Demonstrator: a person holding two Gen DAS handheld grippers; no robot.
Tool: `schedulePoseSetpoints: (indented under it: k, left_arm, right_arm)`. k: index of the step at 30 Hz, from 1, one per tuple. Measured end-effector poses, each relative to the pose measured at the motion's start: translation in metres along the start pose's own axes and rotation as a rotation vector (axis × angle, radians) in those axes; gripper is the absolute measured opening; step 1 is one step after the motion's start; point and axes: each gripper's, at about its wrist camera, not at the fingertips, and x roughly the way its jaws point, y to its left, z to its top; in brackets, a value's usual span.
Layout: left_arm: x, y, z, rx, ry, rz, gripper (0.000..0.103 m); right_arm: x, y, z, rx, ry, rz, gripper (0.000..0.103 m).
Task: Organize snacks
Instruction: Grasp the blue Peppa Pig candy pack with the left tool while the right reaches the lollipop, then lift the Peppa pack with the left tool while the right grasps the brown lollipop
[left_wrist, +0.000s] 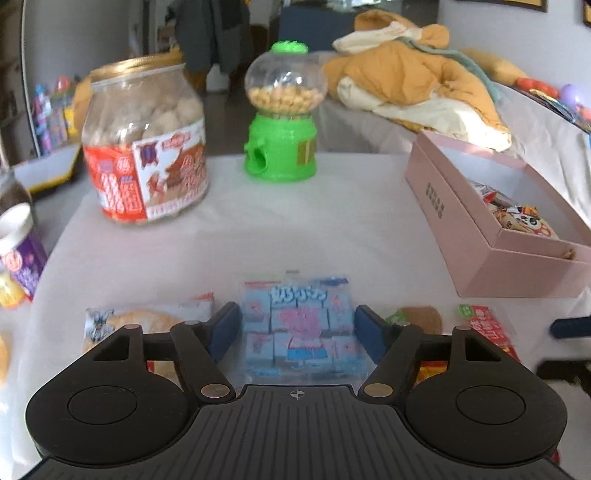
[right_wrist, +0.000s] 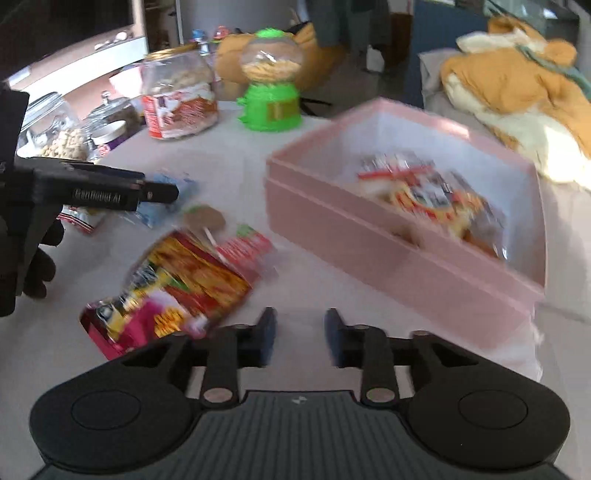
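Blue snack pack (left_wrist: 301, 328) is being straddled on the white tablecloth (left_wrist: 258, 236) by the left gripper (left_wrist: 298, 330), jaws wide, pads apart from it. Nothing is being held by the right gripper (right_wrist: 300, 338), jaws narrowed, beside the pink box (right_wrist: 369, 236) where snacks are lying.

Left gripper (left_wrist: 295, 332) jaws wide, straddling a blue pig-cartoon snack pack (left_wrist: 295, 325) lying flat on the white table (left_wrist: 295, 221); pads sit just beside the pack's edges, contact can't be confirmed. Bread packet (left_wrist: 147, 321) left of it, a brown cookie-like item (left_wrist: 423, 317) and a red wrapper (left_wrist: 491, 328) to the right. Pink box (left_wrist: 480, 236) at right, open, a few snack packs (left_wrist: 524, 218) inside. At the far edge: a big clear jar with red label (left_wrist: 147, 147) and a green candy dispenser (left_wrist: 282, 114). Small purple-label cup (left_wrist: 20, 254) at the left edge. Dark blue object (left_wrist: 570, 326) at the right edge, blurred.
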Motion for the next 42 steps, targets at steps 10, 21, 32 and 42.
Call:
schedulePoseSetpoints:
  k: [10,21,32,42]
  left_arm:
    - [-0.056,-0.016,-0.051,-0.014,-0.037,-0.064,0.067]
    - [-0.085,0.012,-0.078,-0.187,-0.099,-0.037,0.066]
    - [-0.091,0.019,-0.085,-0.222,-0.119,-0.051,0.066]
    - [-0.091,0.017,-0.087,-0.210,-0.120,-0.047,0.066]
  right_arm:
    - [0.014,-0.005,-0.009,0.051,-0.054,-0.003,0.103]
    - [0.023,0.024,0.001,0.008,-0.049,-0.070,0.102]
    - [-0.006,0.056,0.025,-0.148,-0.111,0.017,0.089]
    - [0.050,0.077,0.085,-0.055,-0.047,0.063,0.047]
